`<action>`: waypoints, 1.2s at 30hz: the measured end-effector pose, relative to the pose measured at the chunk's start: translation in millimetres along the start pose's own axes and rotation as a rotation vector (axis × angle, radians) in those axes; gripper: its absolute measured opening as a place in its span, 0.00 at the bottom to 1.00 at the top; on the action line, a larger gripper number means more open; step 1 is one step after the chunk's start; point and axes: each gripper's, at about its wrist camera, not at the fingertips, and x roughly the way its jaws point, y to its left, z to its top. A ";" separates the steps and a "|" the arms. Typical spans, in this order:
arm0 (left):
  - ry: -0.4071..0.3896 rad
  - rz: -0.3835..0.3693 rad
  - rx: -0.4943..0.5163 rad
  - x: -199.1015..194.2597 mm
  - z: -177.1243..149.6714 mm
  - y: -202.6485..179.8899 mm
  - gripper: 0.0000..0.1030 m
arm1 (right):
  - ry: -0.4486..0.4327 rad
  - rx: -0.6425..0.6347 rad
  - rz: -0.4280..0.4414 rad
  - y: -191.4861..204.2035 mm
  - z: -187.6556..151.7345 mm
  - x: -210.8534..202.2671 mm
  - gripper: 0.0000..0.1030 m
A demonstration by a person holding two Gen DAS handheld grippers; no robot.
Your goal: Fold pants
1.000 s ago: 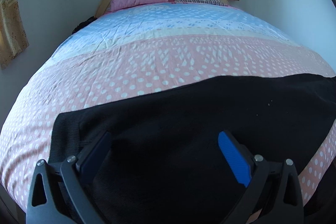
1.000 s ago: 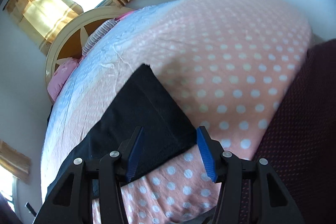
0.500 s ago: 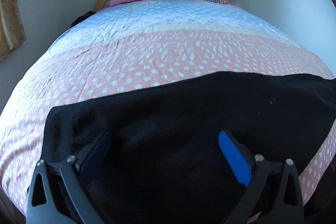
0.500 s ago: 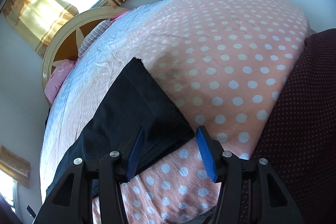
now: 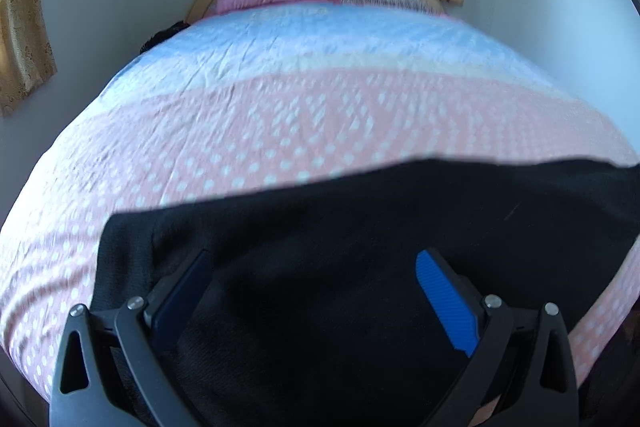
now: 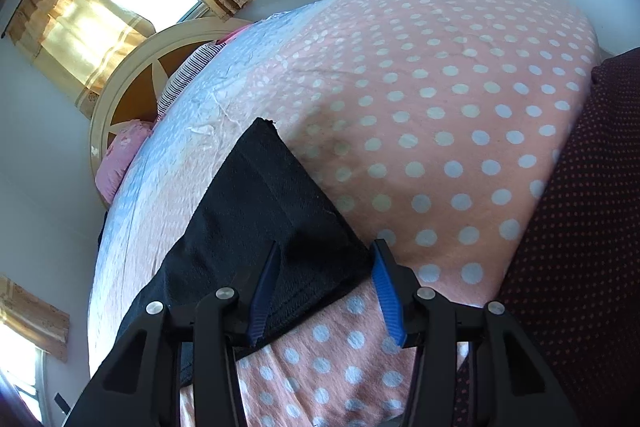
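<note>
Here the black pants [image 5: 380, 267] lie spread across the near end of the bed [image 5: 320, 115], on its pink dotted cover, with a leg end reaching toward the headboard in the right wrist view. The left hand-held gripper [image 5: 316, 291] hangs over the waist part with its jaws wide, holding nothing. The right hand-held gripper [image 6: 324, 287] sits at the hem corner, jaws apart on either side of the cloth edge, not yet pinching. This looks like the reach before a first fold; next, each side likely needs to close on an edge and lift evenly. No brand, label or writing can be read.
</note>
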 end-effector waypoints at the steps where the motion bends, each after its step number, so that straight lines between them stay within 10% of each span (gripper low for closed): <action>1: -0.014 -0.016 -0.008 -5.2 5.1 -3.7 1.00 | 0.002 0.000 0.003 -0.8 0.3 -0.1 0.44; 5: -0.054 -0.098 -0.012 -19.9 24.1 -26.4 1.00 | 0.025 0.043 0.078 -11.4 3.7 3.0 0.14; 9: -0.051 -0.193 0.039 -22.9 37.6 -63.8 1.00 | 0.000 0.029 0.080 -8.9 4.5 -0.3 0.13; 19: 0.021 -0.542 0.069 -16.8 53.0 -146.6 1.00 | -0.163 -0.525 0.040 128.1 -37.0 -41.4 0.12; 27: 0.067 -0.682 0.069 -13.3 56.2 -198.4 1.00 | -0.047 -0.988 0.053 218.0 -141.5 8.6 0.13; 33: 0.132 -0.742 0.066 -1.5 46.3 -226.1 1.00 | 0.112 -1.029 0.180 212.0 -137.0 9.3 0.30; 36: 0.155 -0.767 0.079 3.2 44.9 -245.6 0.99 | 0.025 -0.912 0.227 189.4 -101.4 -16.9 0.39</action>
